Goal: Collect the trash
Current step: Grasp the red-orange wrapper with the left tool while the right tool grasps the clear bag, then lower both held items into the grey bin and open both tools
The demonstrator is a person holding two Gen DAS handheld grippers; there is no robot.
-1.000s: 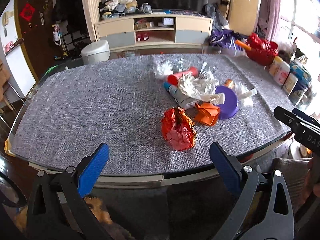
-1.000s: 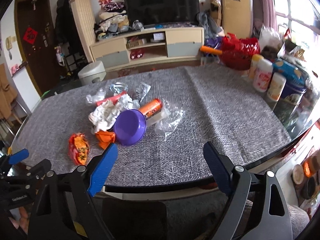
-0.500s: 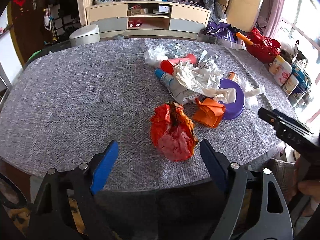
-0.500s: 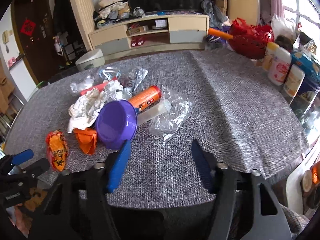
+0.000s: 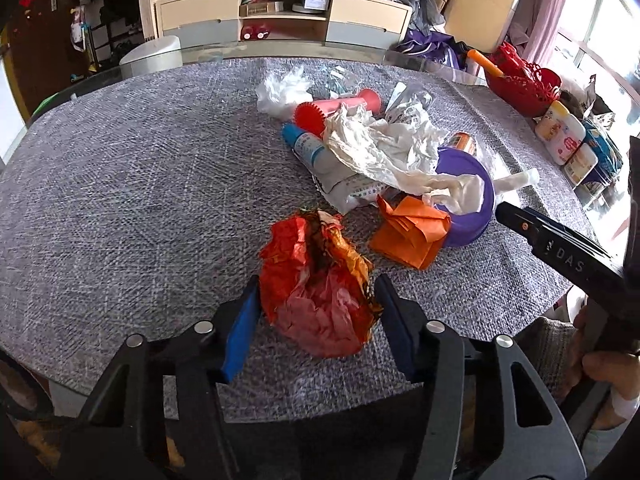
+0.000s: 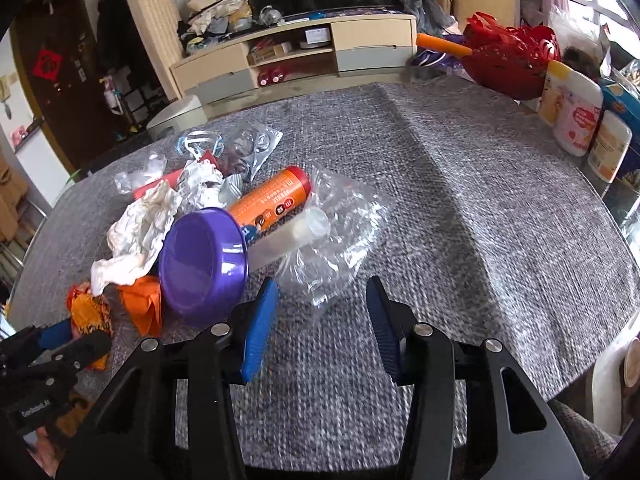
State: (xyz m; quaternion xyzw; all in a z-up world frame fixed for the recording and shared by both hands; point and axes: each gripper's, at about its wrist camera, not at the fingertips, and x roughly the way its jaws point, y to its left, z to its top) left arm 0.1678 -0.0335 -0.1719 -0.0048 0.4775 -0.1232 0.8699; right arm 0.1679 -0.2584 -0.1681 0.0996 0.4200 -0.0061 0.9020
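Left gripper [image 5: 316, 312] straddles red crumpled wrapper [image 5: 318, 284], near table edge.
Wrapper sits on grey tablecloth [image 5: 120, 184] between the 2 blue pads [image 5: 240, 328], jaws spread, pads just beside its sides; cannot tell if touching. Just behind-right: orange folded paper [image 5: 412, 228] against purple bowl [image 5: 468, 200], white crumpled tissue [image 5: 384, 148] draped over bowl rim, blue-capped tube [image 5: 308, 146] and red tube [image 5: 340, 106] behind. Right gripper [image 6: 322, 320] jaws apart, holding nothing, over cloth just in front of clear plastic bag [image 6: 340, 232]; orange bottle [image 6: 272, 196] and a white tube [image 6: 288, 236] lie on the bag beside the bowl. Red basket [image 6: 508, 60] and 2 white canisters [image 6: 576, 116] at far right table edge.
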